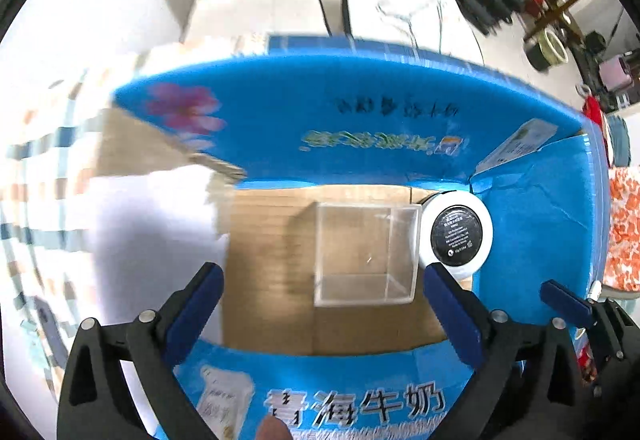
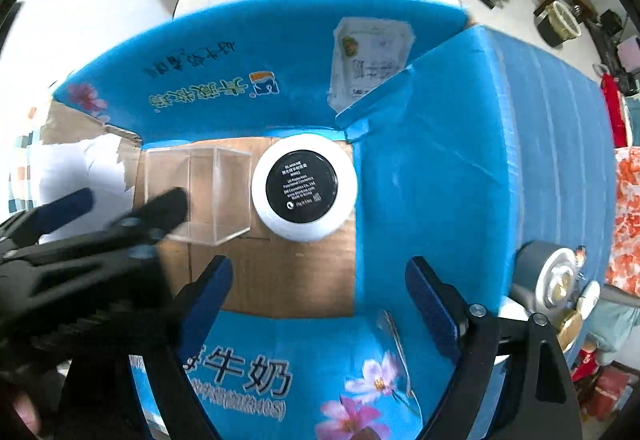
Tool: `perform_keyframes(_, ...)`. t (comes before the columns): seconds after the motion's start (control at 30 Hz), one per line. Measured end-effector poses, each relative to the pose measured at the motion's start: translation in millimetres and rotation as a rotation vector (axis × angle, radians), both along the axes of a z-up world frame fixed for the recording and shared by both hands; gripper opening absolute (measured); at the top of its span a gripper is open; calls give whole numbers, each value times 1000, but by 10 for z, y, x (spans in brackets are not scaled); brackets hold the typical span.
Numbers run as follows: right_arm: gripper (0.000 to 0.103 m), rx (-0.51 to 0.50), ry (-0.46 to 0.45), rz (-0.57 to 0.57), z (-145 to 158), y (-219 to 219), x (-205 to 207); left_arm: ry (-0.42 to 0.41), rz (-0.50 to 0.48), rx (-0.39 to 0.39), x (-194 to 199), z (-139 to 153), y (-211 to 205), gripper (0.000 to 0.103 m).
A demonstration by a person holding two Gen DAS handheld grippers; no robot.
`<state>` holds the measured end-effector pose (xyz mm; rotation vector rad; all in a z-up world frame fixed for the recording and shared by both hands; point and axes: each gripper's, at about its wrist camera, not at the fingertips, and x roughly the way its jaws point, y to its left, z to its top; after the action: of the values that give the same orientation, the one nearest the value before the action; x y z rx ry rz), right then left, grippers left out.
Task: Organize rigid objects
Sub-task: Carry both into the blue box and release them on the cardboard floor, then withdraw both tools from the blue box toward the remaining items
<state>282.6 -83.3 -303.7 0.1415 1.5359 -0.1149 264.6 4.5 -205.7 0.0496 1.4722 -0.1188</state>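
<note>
Both grippers point straight down into an open blue carton (image 1: 540, 208) with a brown cardboard floor.

Left gripper (image 1: 320, 304): its blue-padded fingers (image 1: 192, 312) are spread wide and released, with nothing between them. In the left wrist view they frame the carton floor from 7 o'clock and 5 o'clock. A clear plastic box (image 1: 366, 254) stands upright on the floor just above the right-hand pad, apart from it.

Right gripper (image 2: 320, 300): its fingers (image 2: 434, 312) are likewise spread and released, grasping nothing. In the right wrist view the left gripper (image 2: 128, 204) crosses the frame at 9 o'clock (blurred), its tips overlapping the near-left corner of the clear plastic box (image 2: 216, 192); whether they touch it cannot be told.

Object positions, right wrist view:
- White round jar (image 2: 304, 188), black label face up, sits on the carton floor at the centre, just beside the clear box at its 3 o'clock side. Contact between the two cannot be confirmed.
- Jar also sits close against the carton's right inner wall.
- White paper (image 2: 80, 168) lies in the carton at 9 o'clock.
- Grey metal canister (image 2: 552, 276) stands outside the carton at 4 o'clock.

Carton flaps are folded outward, printed with Chinese characters and pink flowers (image 2: 372, 380).
</note>
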Motion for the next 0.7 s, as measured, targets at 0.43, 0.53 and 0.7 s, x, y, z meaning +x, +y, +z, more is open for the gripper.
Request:
perform_keyframes(0.43,90,-30,-178,21,1100,175,-608,-226,35,26,-655,892,300,102)
perform_keyframes(0.53,90,-30,-215,32,1392,257,-735,-261,31,21,-782,1086,308,102)
perform_keyframes(0.7,90,-2,-260,50,1735,332,-954,-309,39,6,-1002,1375,347,102)
